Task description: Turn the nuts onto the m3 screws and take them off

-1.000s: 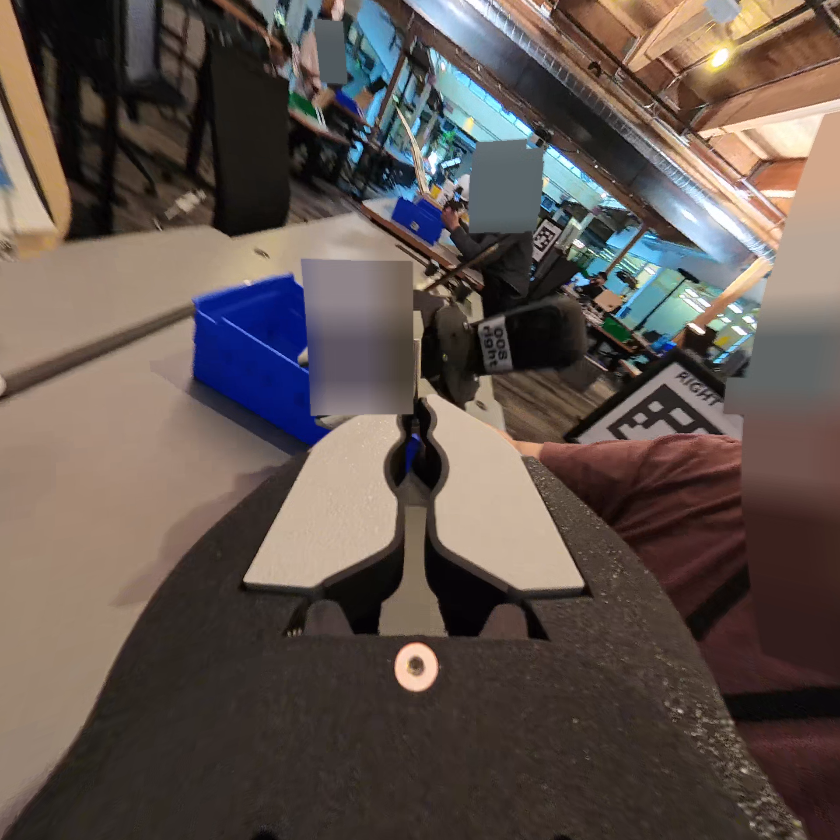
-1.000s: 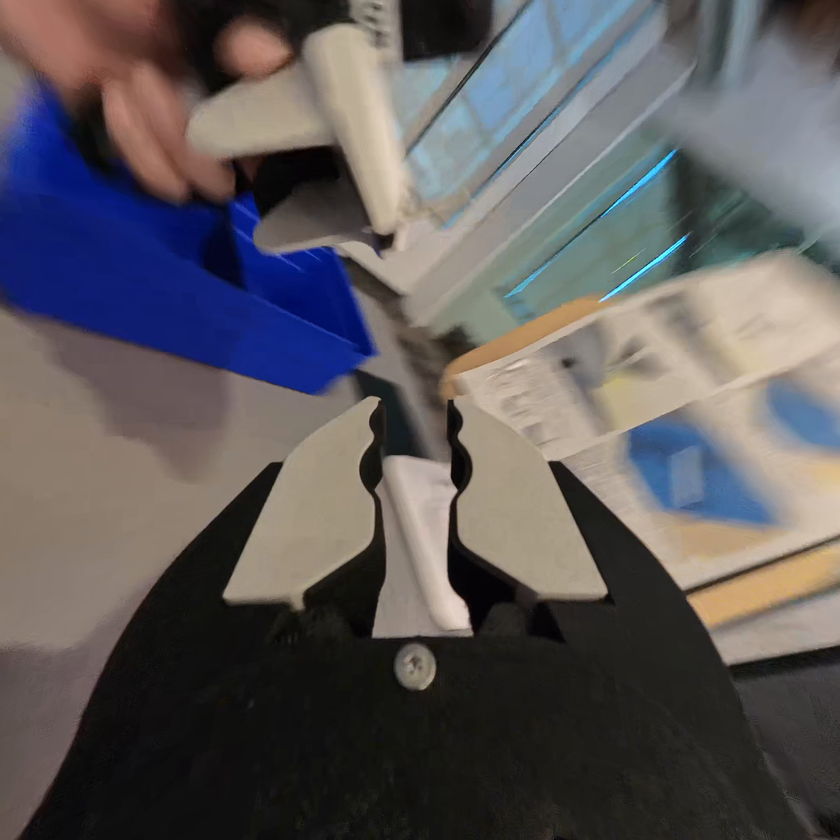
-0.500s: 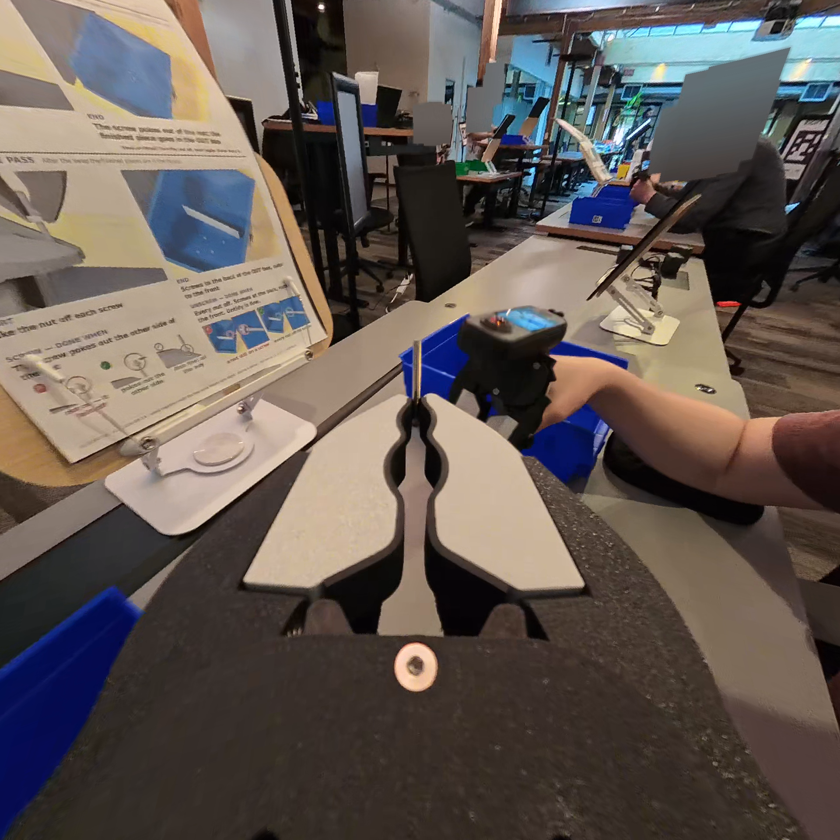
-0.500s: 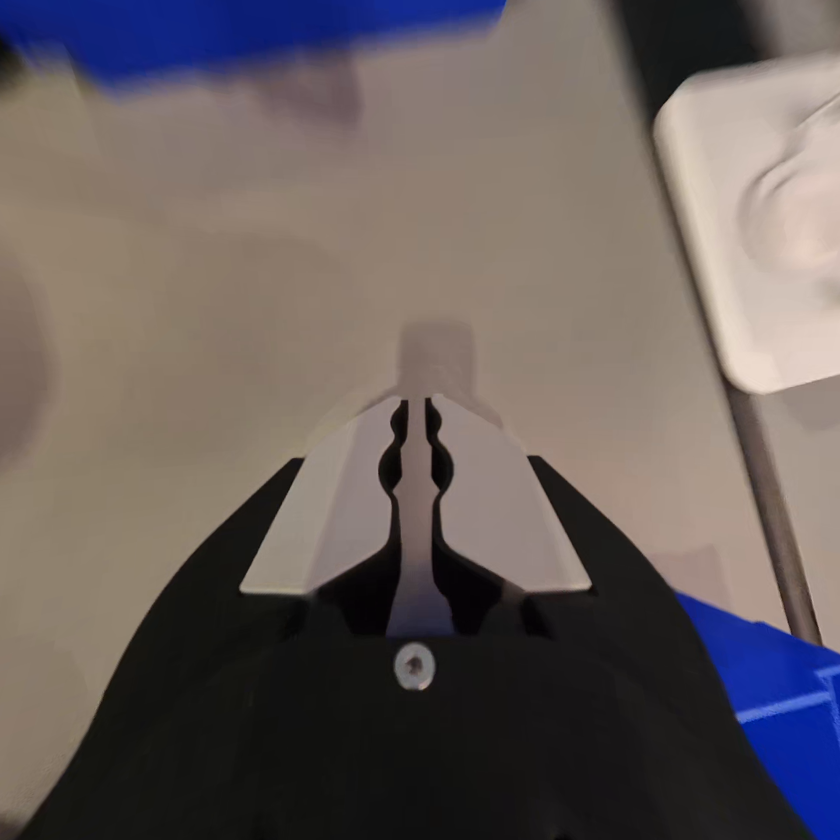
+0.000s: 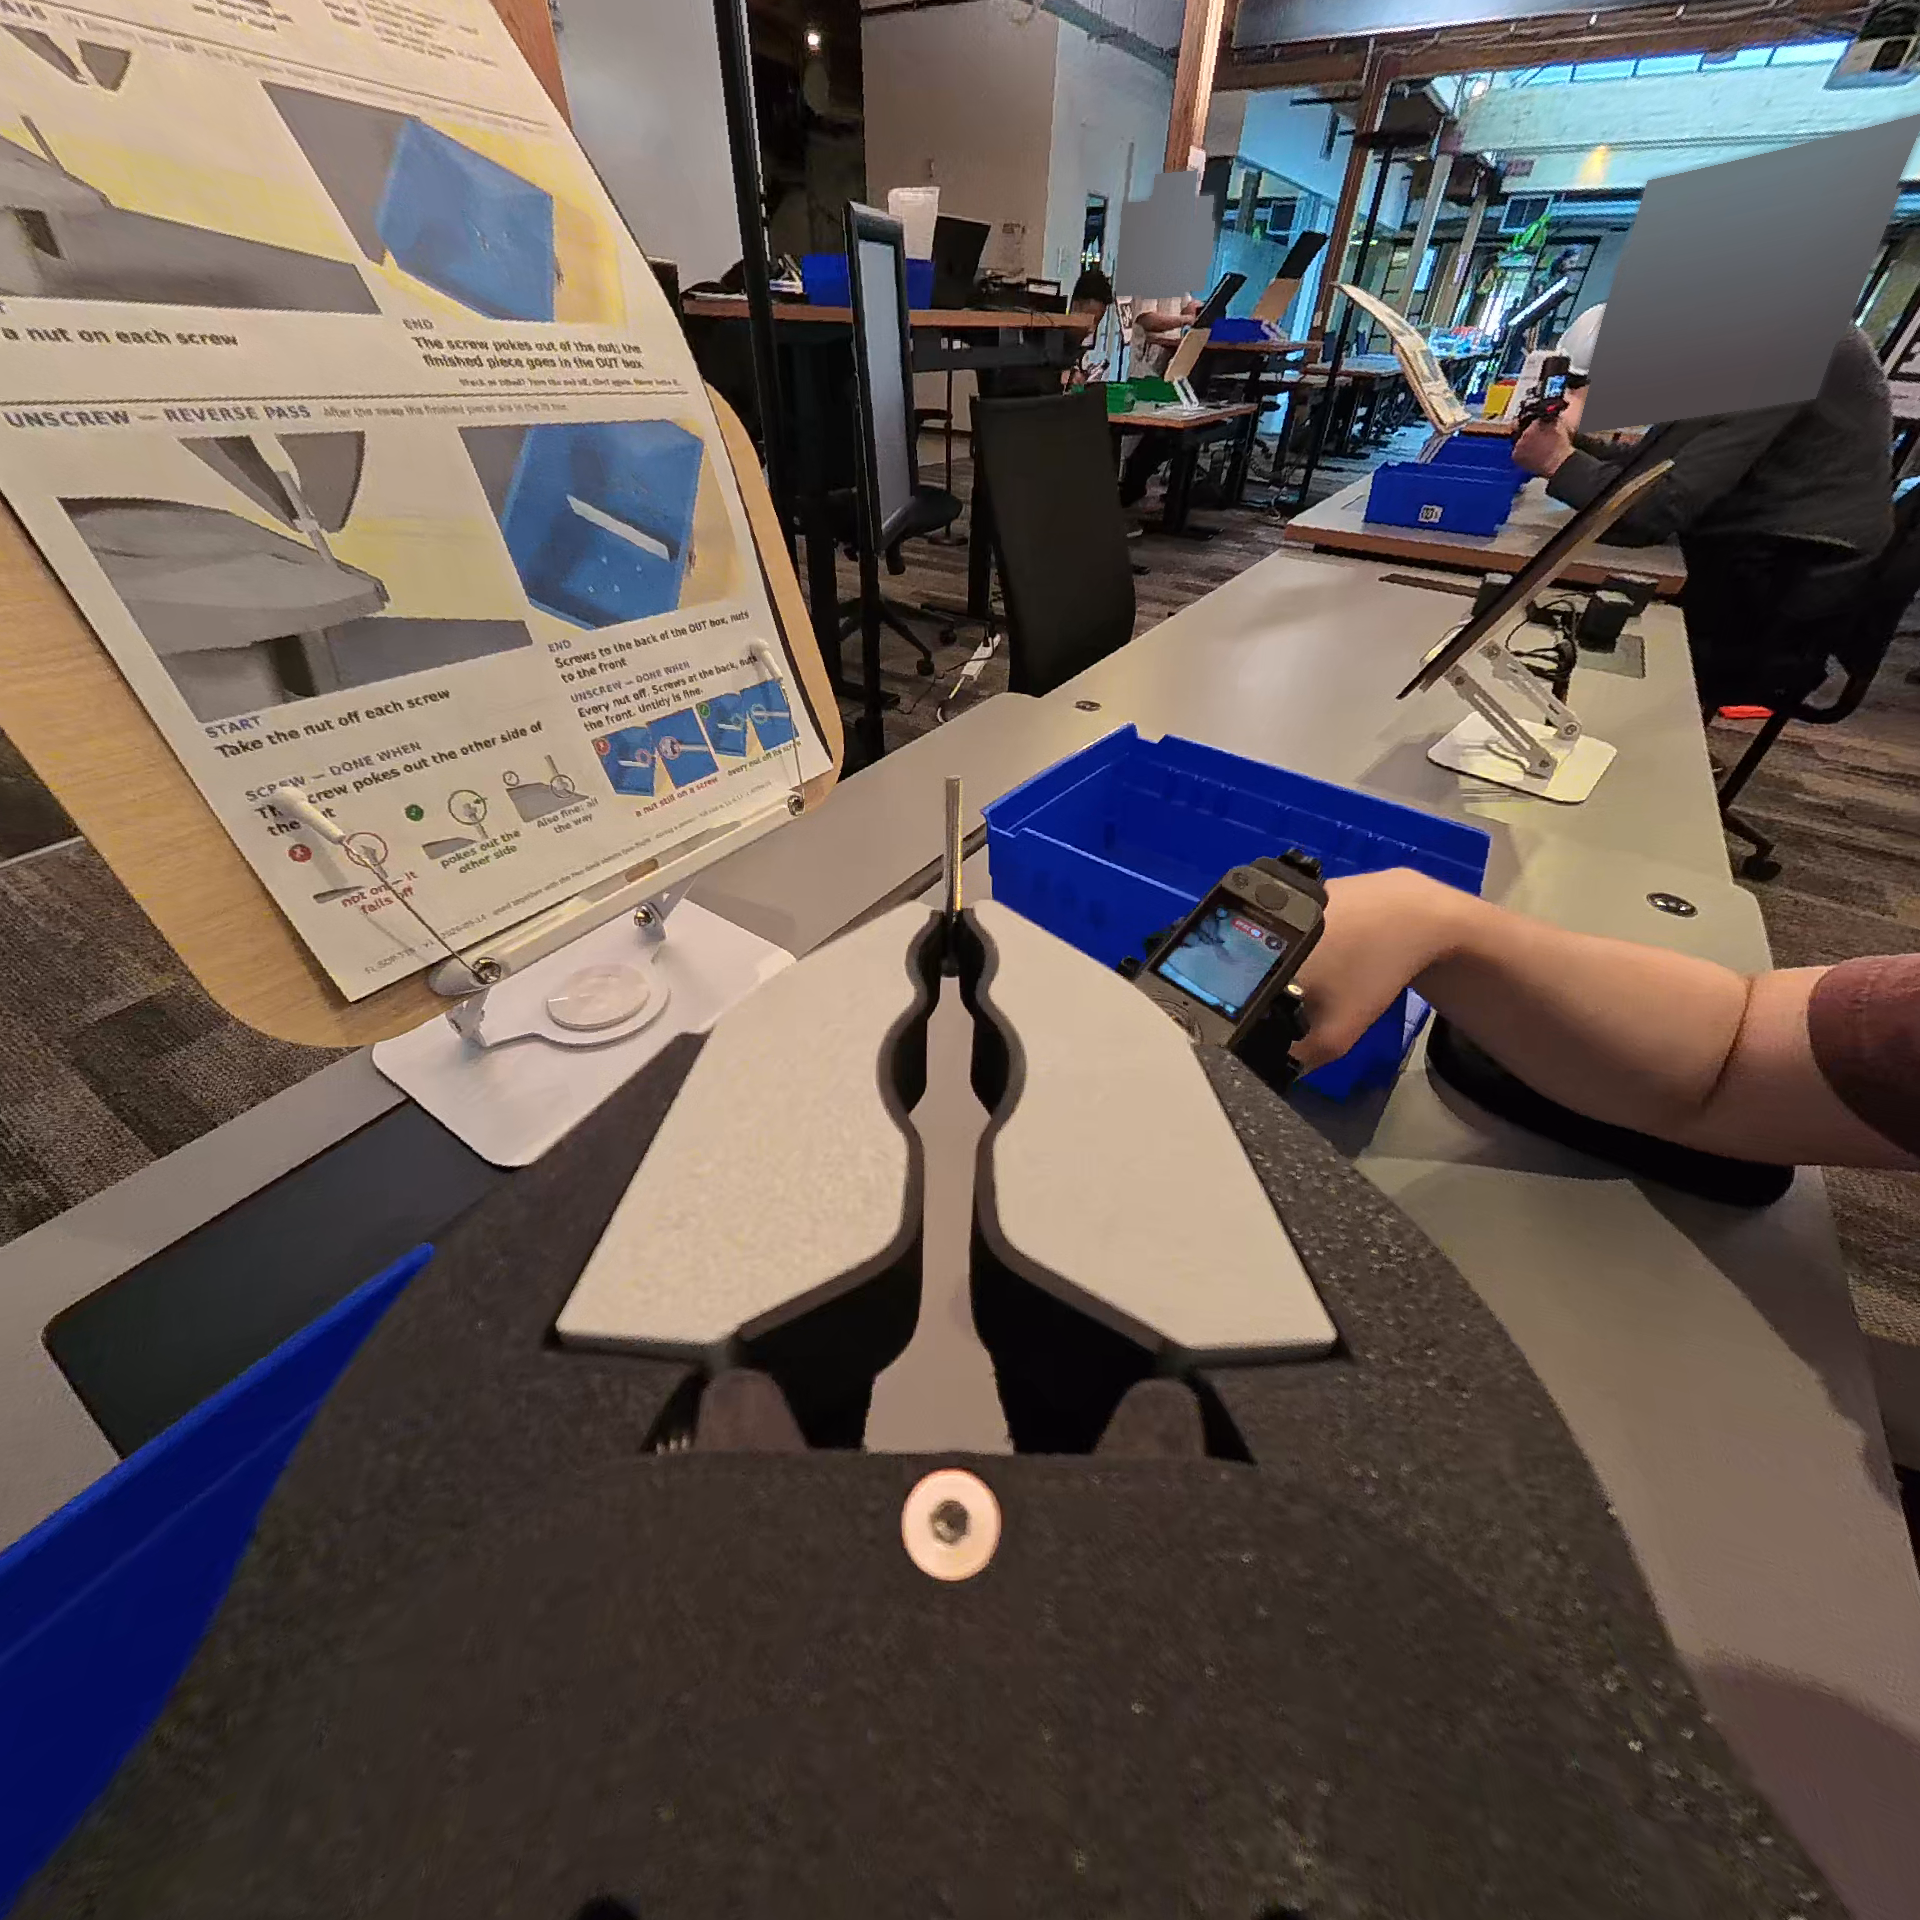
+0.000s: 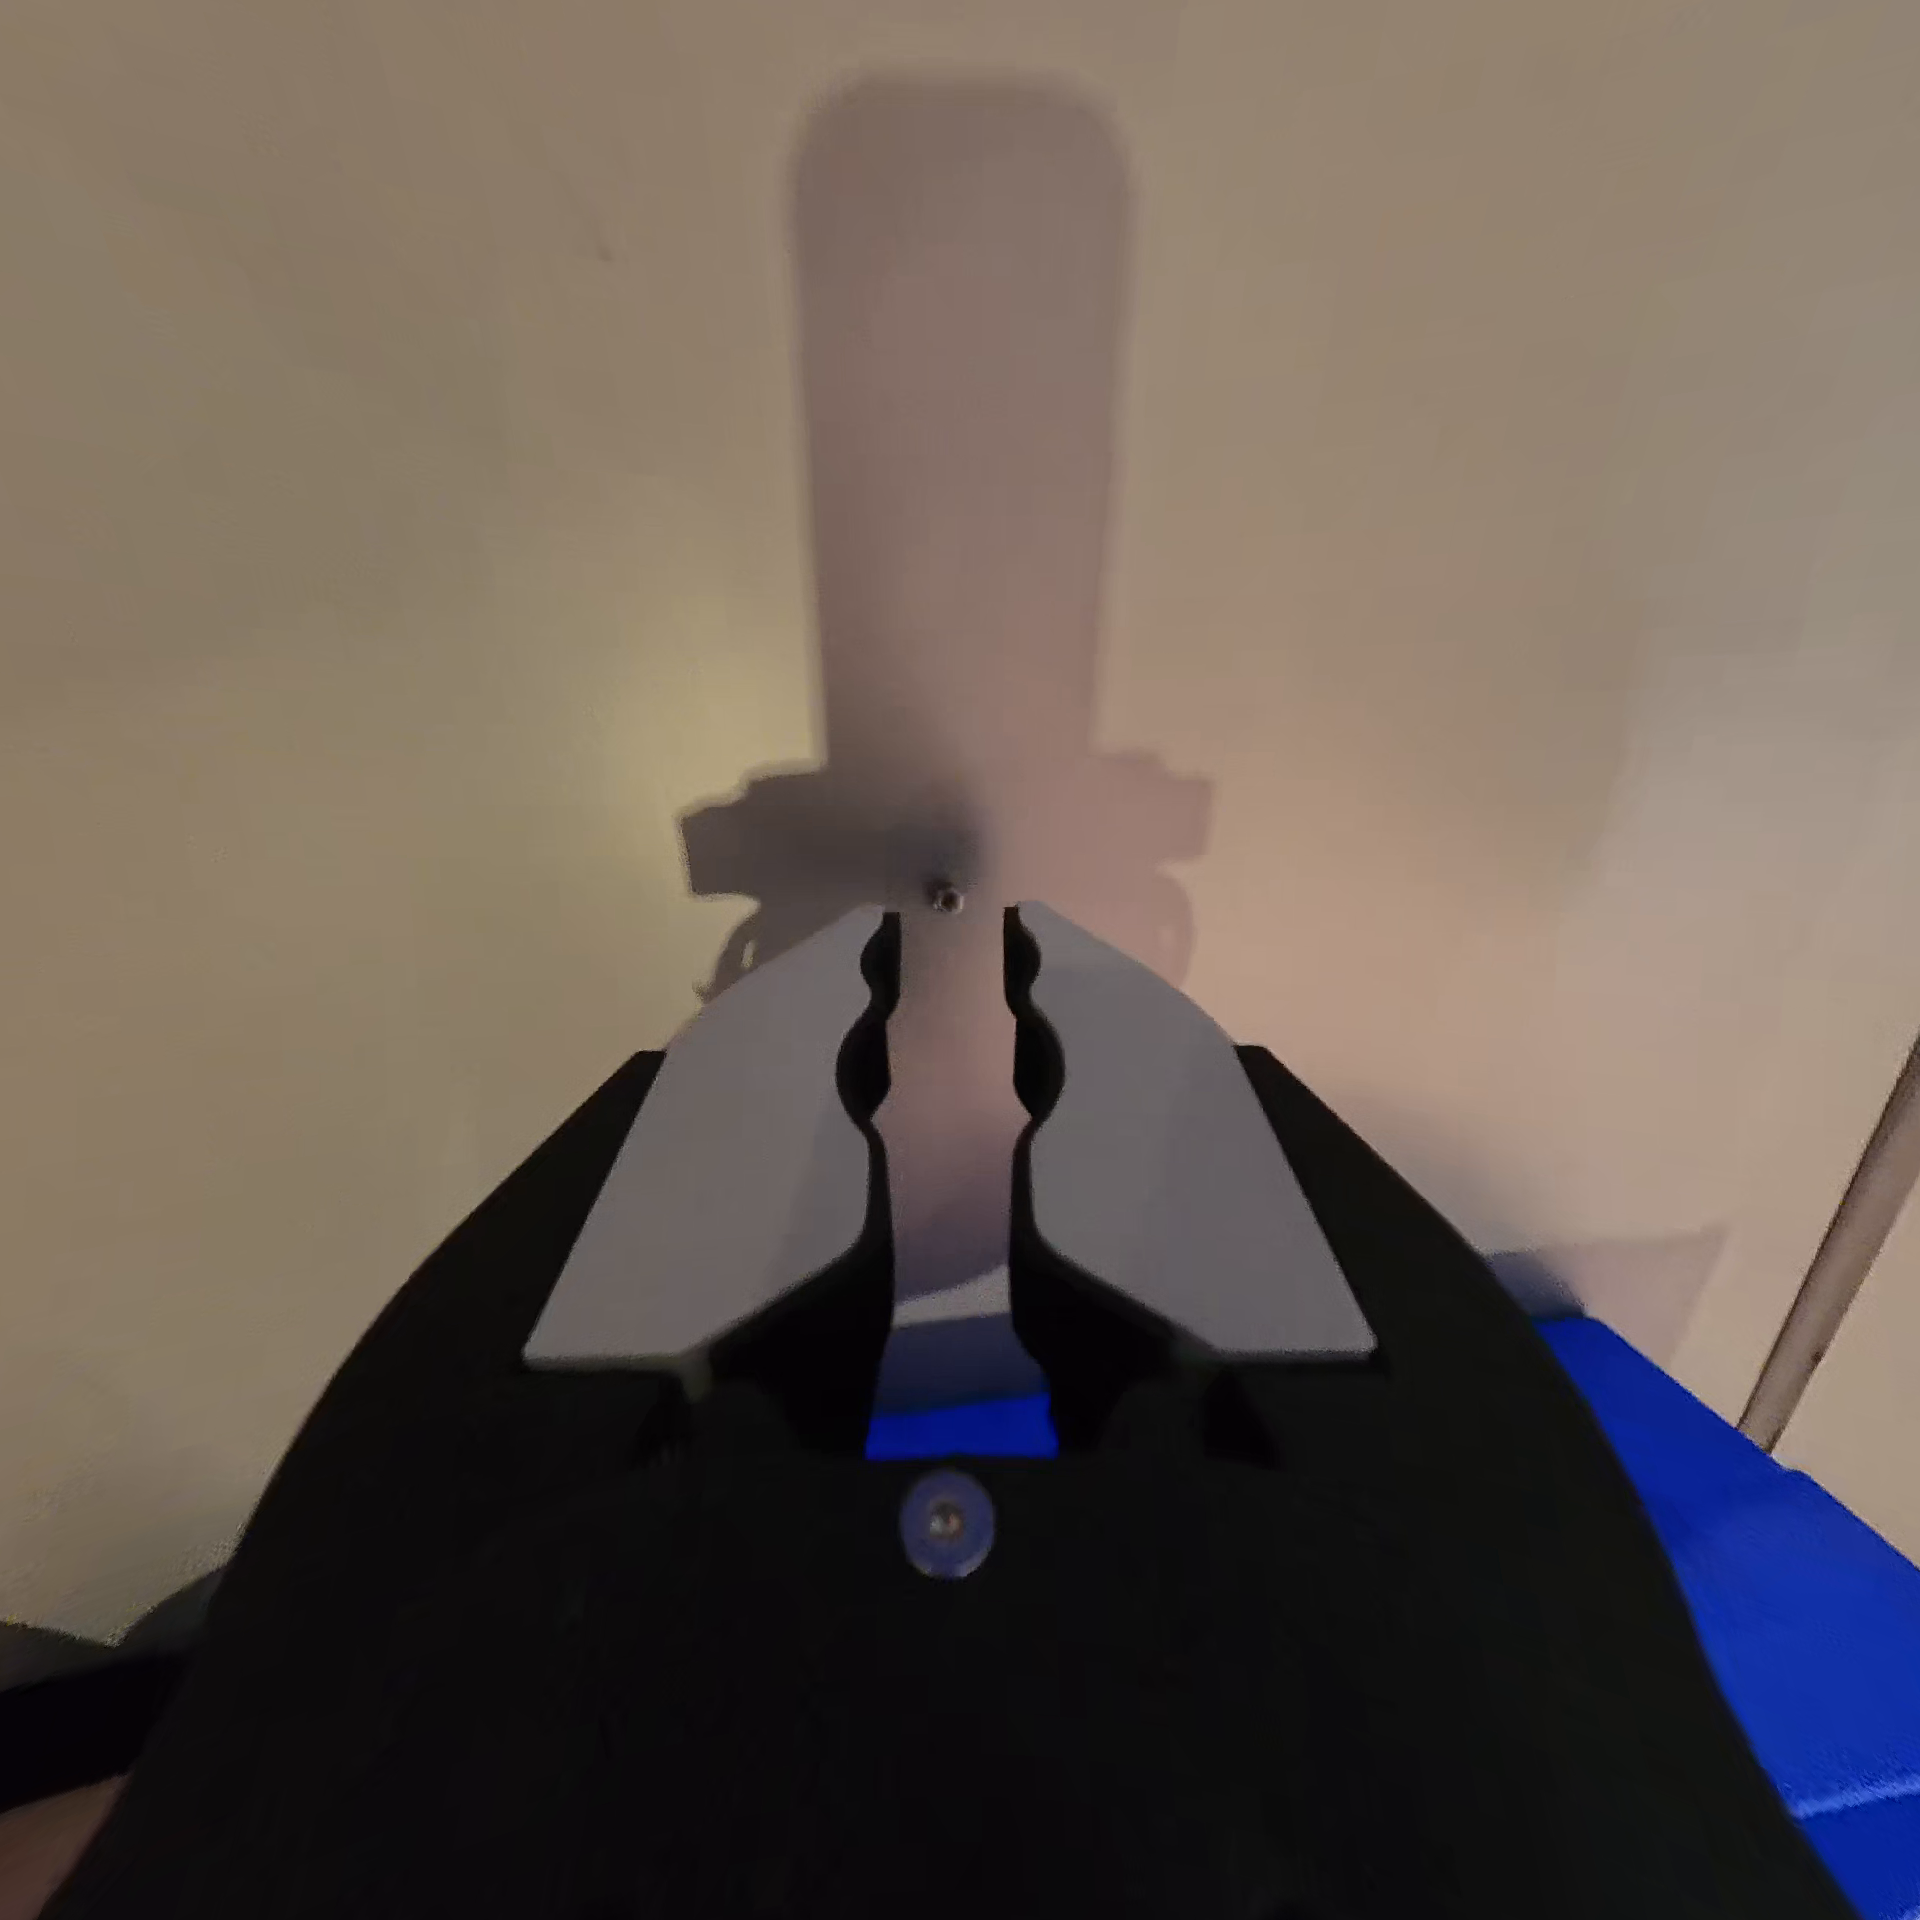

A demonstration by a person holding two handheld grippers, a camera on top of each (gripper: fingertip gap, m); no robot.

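The left hand-held gripper (image 5: pixel 952 920) is clamped on an upright m3 screw (image 5: pixel 953 842) at its tips. The right hand-held gripper (image 6: pixel 945 914), parted and empty, hovers over a nut (image 6: pixel 943 894) on the bench (image 6: pixel 416 520), just ahead of its tips; lower squarely, pinching the nut's flats

Left wrist view: camera sits behind the left claw (image 5: pixel 954 920), raised, facing level across the grey table (image 5: pixel 1558 1299) toward the instruction board (image 5: pixel 395 499) and blue bin (image 5: pixel 1226 831); wide reach into the room. Right wrist view: behind the right claw (image 6: pixel 945 914), tilted steeply down, very close to the table (image 6: pixel 364 468). Shared: table surface and a blue bin (image 6: pixel 1766 1558) edge, and the left view shows the right claw's camera unit (image 5: pixel 1236 956).
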